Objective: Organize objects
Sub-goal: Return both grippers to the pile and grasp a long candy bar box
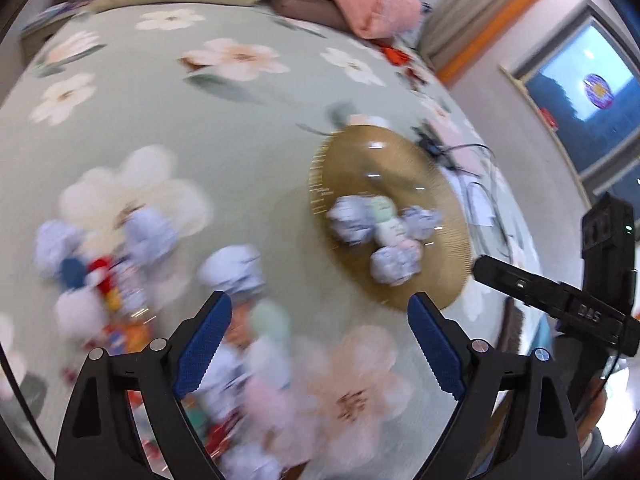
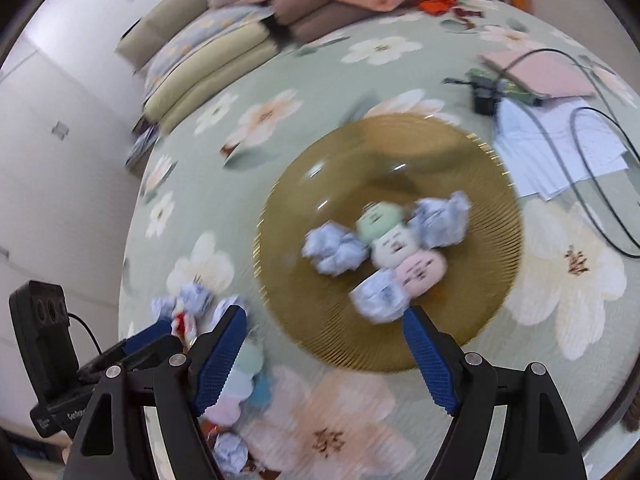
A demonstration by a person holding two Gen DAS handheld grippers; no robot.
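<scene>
Plate [image 2: 472, 312] of ribbed amber glass sits on the flowered bed [image 1: 224, 128], toward its right edge, already holding crumpled paper balls [image 2: 336, 252] and a pastel face toy [image 2: 396, 246]. Your left hand-held gripper [image 1: 320, 308] and right hand-held gripper [image 2: 324, 320] both stand wide apart with nothing between the pads. More loose clutter [image 1: 100, 280] lies at the near left of the bed, blurred. Judging by that, next pick is from this pile: slow down, centre one paper ball between the pads before closing, then carry it over the plate rim. Writing: "DAS" reads on the right gripper body in the left view; other lettering is too blurred.
</scene>
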